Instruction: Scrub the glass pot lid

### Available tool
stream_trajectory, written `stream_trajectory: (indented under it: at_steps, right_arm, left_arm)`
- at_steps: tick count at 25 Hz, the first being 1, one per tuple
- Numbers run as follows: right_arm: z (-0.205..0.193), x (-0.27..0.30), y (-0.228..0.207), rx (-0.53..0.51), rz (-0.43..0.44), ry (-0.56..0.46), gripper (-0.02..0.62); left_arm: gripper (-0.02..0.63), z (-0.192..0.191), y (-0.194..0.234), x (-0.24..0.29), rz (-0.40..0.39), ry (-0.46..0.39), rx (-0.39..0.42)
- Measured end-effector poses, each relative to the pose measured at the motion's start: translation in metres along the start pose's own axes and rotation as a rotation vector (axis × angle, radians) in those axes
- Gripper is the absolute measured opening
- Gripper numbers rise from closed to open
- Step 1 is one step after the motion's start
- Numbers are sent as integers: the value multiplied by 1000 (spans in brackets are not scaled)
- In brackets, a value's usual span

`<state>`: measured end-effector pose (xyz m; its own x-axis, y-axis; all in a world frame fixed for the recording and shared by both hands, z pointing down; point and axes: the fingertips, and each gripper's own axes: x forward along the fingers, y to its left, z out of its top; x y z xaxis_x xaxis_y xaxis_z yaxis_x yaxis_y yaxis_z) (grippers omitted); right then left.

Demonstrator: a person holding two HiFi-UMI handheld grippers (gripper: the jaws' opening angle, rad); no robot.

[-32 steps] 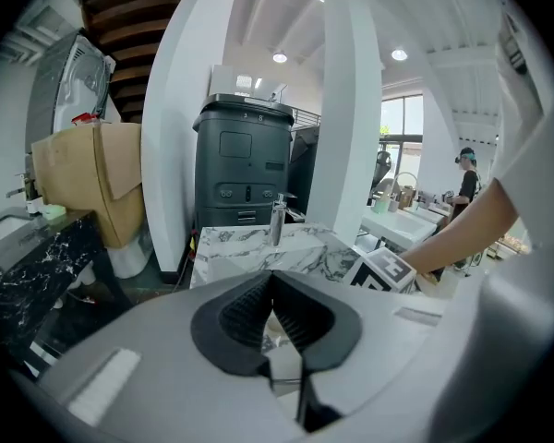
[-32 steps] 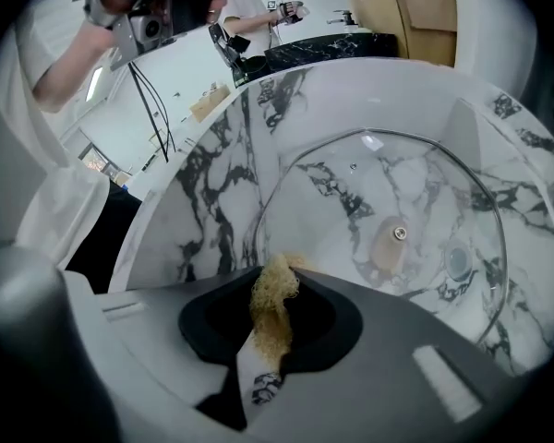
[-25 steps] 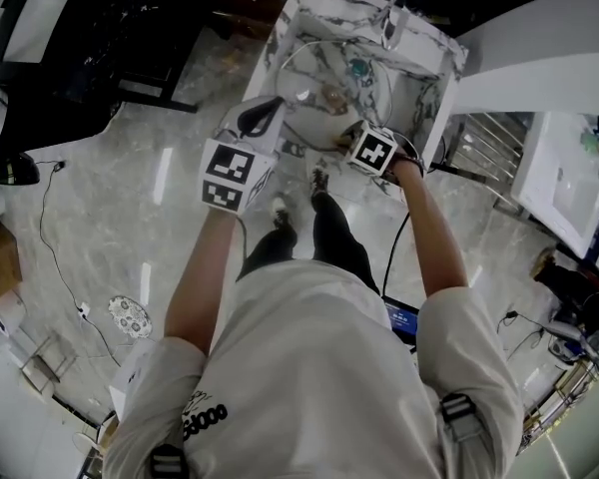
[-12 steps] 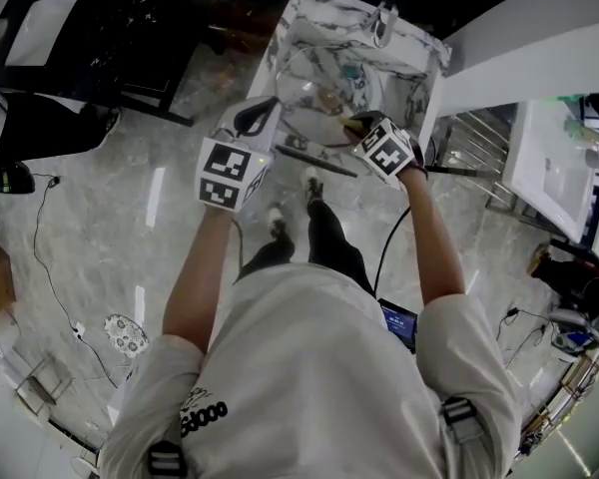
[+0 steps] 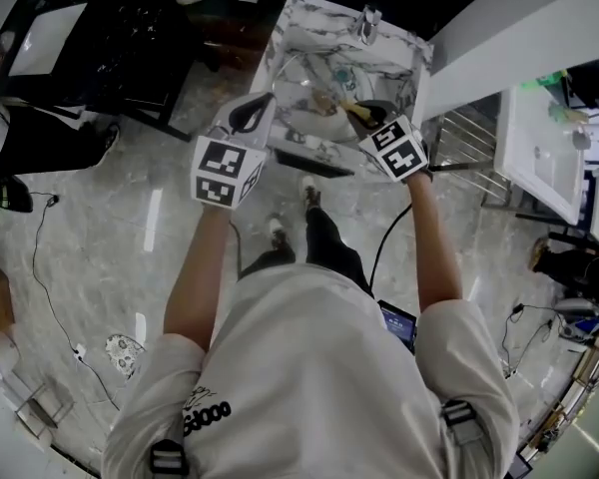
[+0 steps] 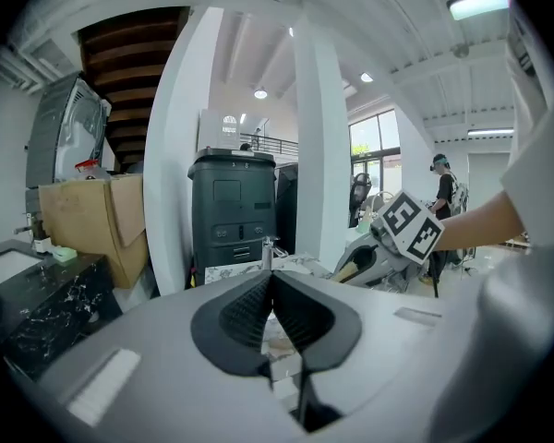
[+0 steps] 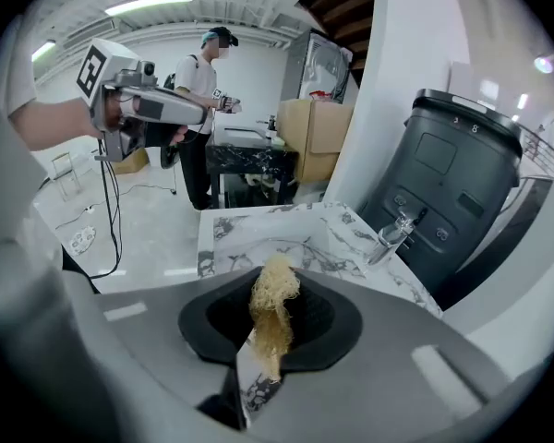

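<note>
In the head view the glass pot lid [image 5: 314,93] shows as a pale clear disc over the marble sink [image 5: 404,53]. My left gripper [image 5: 255,118] is shut at the lid's left rim. In the left gripper view its jaws [image 6: 272,284] are pressed together and the glass is hardly visible. My right gripper [image 5: 364,113] is at the lid's right side, shut on a yellow fibre scrubber [image 7: 273,312] that sticks out past the jaws [image 7: 275,284]. The other gripper [image 7: 134,100] appears at the upper left of the right gripper view.
A chrome faucet [image 7: 397,229] stands at the back of the sink. Behind it are a dark grey bin-like unit [image 6: 229,206] and a white pillar [image 6: 180,146]. A cardboard box [image 6: 92,215] and a black counter [image 5: 90,38] are to the left. Cables [image 5: 50,228] lie on the floor. A person [image 7: 203,109] stands in the background.
My right gripper has swung rightward with the scrubber along the lid's right side. The left gripper has stayed shut at the lid's rim. The head camera has shifted slightly.
</note>
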<state>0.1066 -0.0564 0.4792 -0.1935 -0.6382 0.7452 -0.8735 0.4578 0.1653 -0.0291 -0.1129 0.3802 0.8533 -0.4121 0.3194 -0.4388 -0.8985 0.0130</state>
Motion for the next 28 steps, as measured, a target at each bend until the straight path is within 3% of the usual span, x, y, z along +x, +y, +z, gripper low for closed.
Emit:
stream_trajectory:
  at_steps: [12, 19, 28]
  right_arm:
    - [37, -95, 15, 173, -145, -236, 57]
    - [75, -152, 31, 170, -196, -382, 57]
    - [103, -201, 43, 175, -270, -482, 57]
  left_arm:
    - [9, 32, -19, -46, -9, -89, 80]
    - [9, 62, -29, -65, -14, -165, 134]
    - [9, 90, -42, -90, -40, -210, 198]
